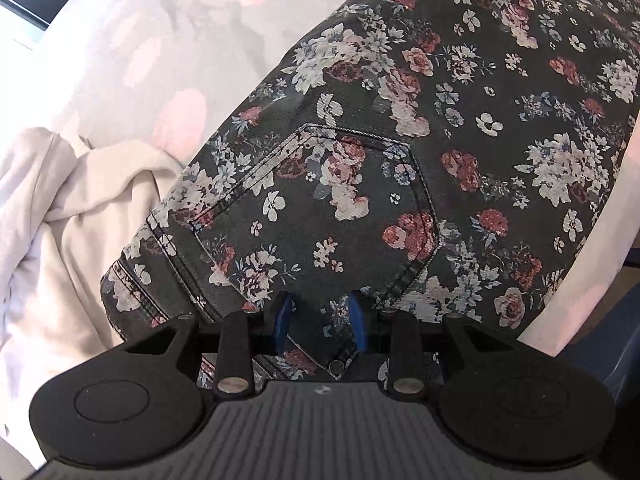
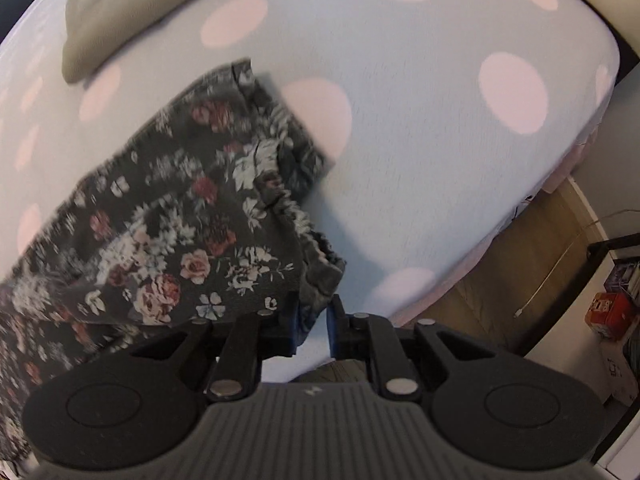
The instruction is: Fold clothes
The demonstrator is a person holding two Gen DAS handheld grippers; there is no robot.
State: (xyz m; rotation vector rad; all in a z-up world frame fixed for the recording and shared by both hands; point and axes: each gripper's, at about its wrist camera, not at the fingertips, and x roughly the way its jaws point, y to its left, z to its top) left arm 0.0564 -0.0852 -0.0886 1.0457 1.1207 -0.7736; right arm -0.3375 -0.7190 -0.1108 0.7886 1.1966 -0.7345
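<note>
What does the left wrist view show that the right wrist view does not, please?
Only the left wrist view shows the back pocket at the waist end and a crumpled cream garment beside it. Only the right wrist view shows the hem end, a beige pillow, the wooden floor and a red box. Both show the floral trousers on the spotted sheet, with fabric between each gripper's fingers: left gripper, right gripper.
</note>
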